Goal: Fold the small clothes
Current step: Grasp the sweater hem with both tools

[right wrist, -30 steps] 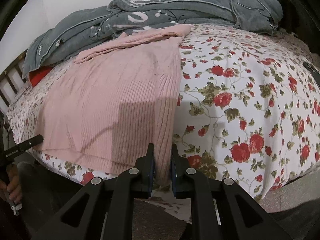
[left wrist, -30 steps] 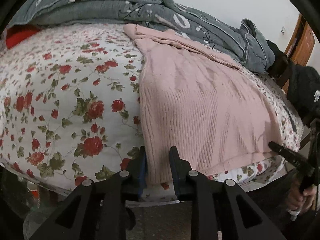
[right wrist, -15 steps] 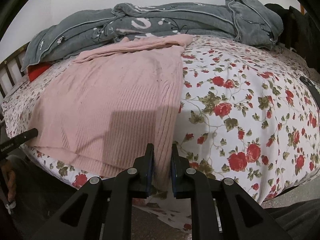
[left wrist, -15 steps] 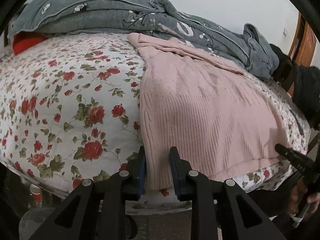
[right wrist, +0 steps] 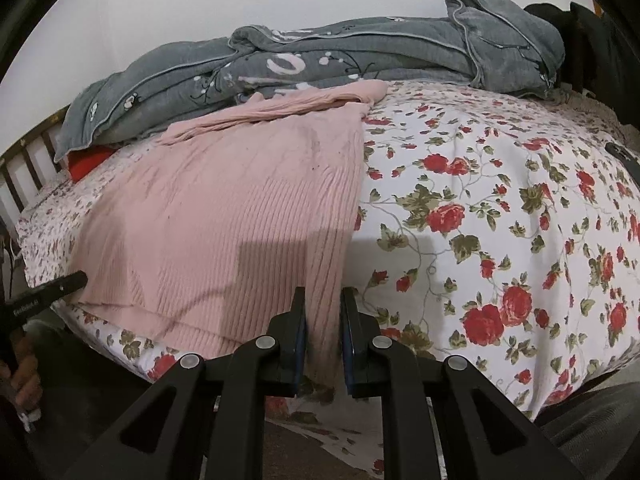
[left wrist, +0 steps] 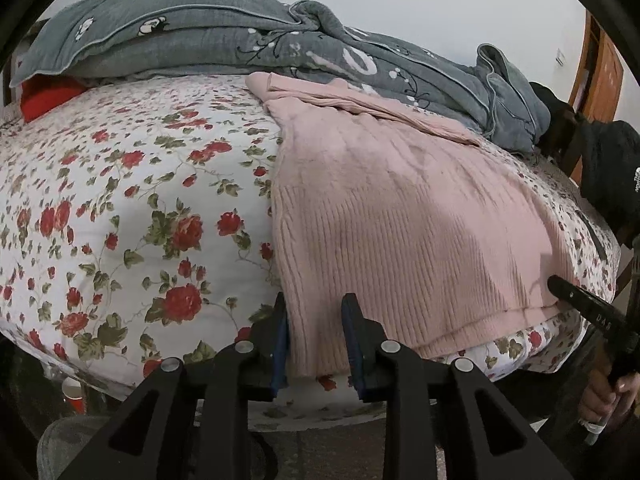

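- Pink ribbed knit garment (left wrist: 400, 216): spread flat on the bed, hem at the near edge and hanging slightly over it, top end gathered in folds against the grey bedding at the far side.
- Handling, as a judgement: soft, limp, light; the rib will stretch and sag between two holds, and it looks likely to cling to the bedcover, not slide. Best taken at the two hem corners, where the edge is free of the mattress.
- Left gripper (left wrist: 314, 338): at the hem corner on that side; its jaws have just been opening, the knit lies between them with a gap showing at the pads, so the grip looks released or nearly so.
- Right gripper (right wrist: 322, 334): at the opposite hem corner, jaws drawn close with the knit edge pinched between them.
- Floral bedcover (left wrist: 132, 216): white with red roses, bare beside the garment.
- Grey quilt (left wrist: 200, 36): heaped along the far side, touching the garment's top end.
- Red item (left wrist: 44, 96): partly hidden under the quilt; kind not discernible.
- Wooden rail (right wrist: 24, 168): at the bed's end.
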The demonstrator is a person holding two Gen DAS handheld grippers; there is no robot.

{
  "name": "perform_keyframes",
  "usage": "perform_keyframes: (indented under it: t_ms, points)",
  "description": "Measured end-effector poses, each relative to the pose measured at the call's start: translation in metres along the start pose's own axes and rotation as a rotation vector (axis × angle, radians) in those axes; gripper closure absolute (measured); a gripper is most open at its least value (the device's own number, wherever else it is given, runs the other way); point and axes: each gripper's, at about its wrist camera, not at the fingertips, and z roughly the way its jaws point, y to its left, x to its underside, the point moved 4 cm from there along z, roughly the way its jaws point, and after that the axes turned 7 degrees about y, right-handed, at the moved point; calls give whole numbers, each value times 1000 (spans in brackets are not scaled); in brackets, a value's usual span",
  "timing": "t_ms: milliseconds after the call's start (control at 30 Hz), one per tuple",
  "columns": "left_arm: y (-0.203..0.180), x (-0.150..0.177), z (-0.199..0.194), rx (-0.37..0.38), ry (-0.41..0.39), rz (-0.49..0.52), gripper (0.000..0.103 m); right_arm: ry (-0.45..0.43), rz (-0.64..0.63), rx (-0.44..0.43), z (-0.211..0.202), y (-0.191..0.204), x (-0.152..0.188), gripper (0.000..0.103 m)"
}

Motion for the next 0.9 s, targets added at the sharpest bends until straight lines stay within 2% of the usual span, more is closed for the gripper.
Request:
perform_keyframes:
  t_ms: [200,300,433,533,900]
  points:
    - [-3,-3,1,2,-5,-16,72,-11,50,-59,0,-6,-2,89]
    - [-1,-6,2,27,-5,-39,69,-12,69,-81,1,-9,-3,89]
    - [1,-9,4,49,-2,-52,66,-16,63,-75,2,-7,-4,89]
    - [0,-9,4,42,-3,-40,66,-25,51,-55,3,-4,-5,87]
    - [-1,-8,3,29,-5,-12,66,-28,67,-73,4,-8,-6,87]
